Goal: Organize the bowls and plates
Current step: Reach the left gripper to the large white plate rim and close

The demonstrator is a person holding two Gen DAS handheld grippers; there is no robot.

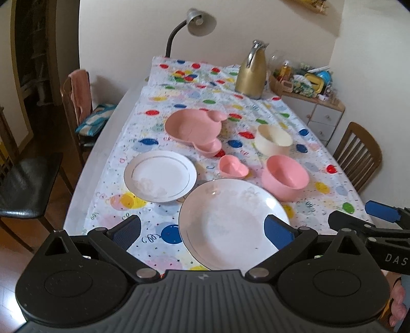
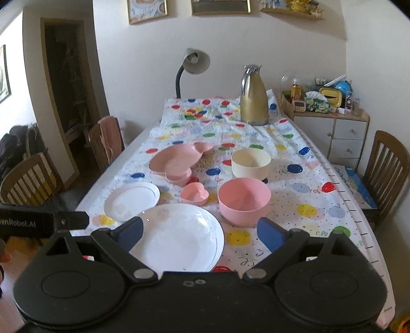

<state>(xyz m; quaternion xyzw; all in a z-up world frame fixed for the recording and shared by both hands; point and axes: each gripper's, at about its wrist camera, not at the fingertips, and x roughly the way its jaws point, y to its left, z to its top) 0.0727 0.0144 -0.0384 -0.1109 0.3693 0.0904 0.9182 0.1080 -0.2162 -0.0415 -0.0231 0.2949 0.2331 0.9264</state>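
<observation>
So far nothing is stacked or grouped; judged from the layout, the task is at its start. Large white plate [image 1: 230, 225] lies nearest, at the front edge of the worktop [image 1: 102, 143], just beside the small white gold-rimmed plate [image 1: 160, 175] to its left; their rims look close to touching. Behind them: pink heart-shaped dish [image 1: 233, 166], pink bowl [image 1: 285, 176] to the right, cream bowl [image 1: 273, 139] behind that, and a pink divided plate with ear-like side cups [image 1: 192, 126] further back. All six pieces sit apart on the balloon-print tablecloth [image 1: 256, 107]; no piece rests inside another. Remaining, by my estimate: nest the bowls, stack the plates.

Left hand-held gripper [image 1: 202, 230]: jaws spread wide, holding nothing, hovering over the near rim of the large white plate. Right hand-held gripper [image 2: 202, 231]: likewise spread and empty, poised between the large plate and the pink bowl.

Writing: "DAS" legible on the right gripper's arm as seen in the left view, cut off by the frame edge. In the right view the left gripper's arm reads "enRobot.AI", first letters cropped. Gold thermal jug [image 1: 252, 73] and gooseneck lamp [image 1: 197, 21] at the far end: no readable label.
</observation>
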